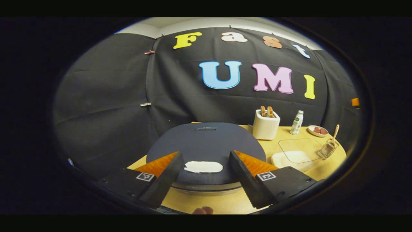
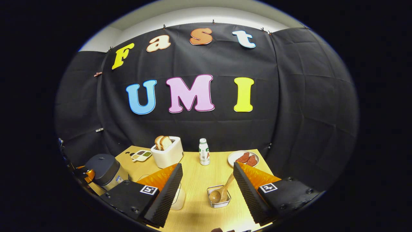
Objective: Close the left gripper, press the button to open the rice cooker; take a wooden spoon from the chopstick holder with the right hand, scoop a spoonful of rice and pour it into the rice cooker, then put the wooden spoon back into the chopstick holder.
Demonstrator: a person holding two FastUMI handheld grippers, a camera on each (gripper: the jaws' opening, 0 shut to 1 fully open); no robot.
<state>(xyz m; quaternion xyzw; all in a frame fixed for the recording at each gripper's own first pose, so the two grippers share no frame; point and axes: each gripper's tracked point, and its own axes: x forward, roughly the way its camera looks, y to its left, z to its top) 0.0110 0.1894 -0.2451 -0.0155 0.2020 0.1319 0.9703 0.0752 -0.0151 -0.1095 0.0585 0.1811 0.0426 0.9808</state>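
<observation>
The rice cooker (image 1: 206, 141) has a dark rounded lid, which is down, and a white button (image 1: 203, 167) at its front. My left gripper (image 1: 206, 154) hovers just above the lid, open, its fingers on either side of the button and apart from it. In the right gripper view the cooker (image 2: 104, 170) stands far left. A wooden spoon (image 2: 222, 191) leans bowl-down in the wire chopstick holder (image 2: 219, 201), also seen at the right in the left gripper view (image 1: 328, 149). My right gripper (image 2: 207, 165) is open above and before the holder, holding nothing. A clear rice container (image 1: 294, 154) lies beside the cooker.
On the wooden table (image 2: 199, 180) stand a white toaster (image 2: 167, 154) with bread slices, a small bottle (image 2: 203, 151), a plate (image 2: 243, 158) of reddish pieces and a small compartment dish (image 2: 141, 155). The rice container (image 2: 178, 198) is partly hidden behind my right gripper's finger.
</observation>
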